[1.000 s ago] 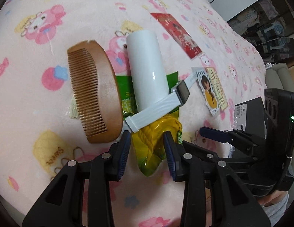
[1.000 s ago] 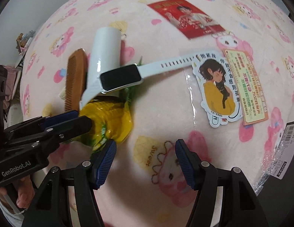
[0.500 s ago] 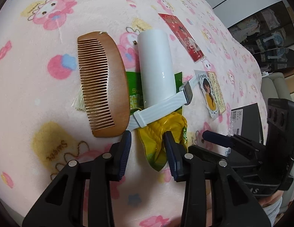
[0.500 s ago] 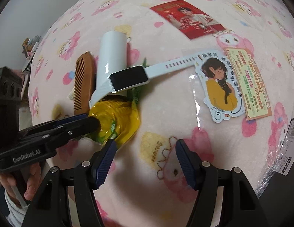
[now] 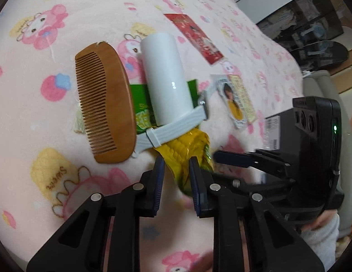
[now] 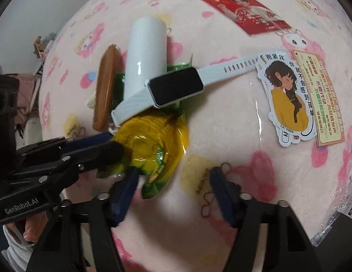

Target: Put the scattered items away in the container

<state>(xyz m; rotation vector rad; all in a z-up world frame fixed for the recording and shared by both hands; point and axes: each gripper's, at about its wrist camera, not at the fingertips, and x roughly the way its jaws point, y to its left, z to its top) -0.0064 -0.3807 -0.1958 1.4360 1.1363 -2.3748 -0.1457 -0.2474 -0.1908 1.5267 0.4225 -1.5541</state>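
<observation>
- Left gripper [image 5: 175, 168]: jaws closing, narrow, the yellow-green snack packet [image 5: 187, 153] between the pads; whether they press on it yet I cannot tell.
- Right gripper [image 6: 173, 181]: jaws closing, moderately apart, over the pink blanket [image 6: 221, 117]; left pad at the packet's edge.
- Packet lies under the white cylinder [image 5: 165, 79] and white smartwatch [image 6: 176, 86].
- Wooden comb [image 5: 105, 106] just beside the cylinder.
- Sticker card [image 6: 289, 95] and red card [image 6: 241, 14] lie apart.
</observation>
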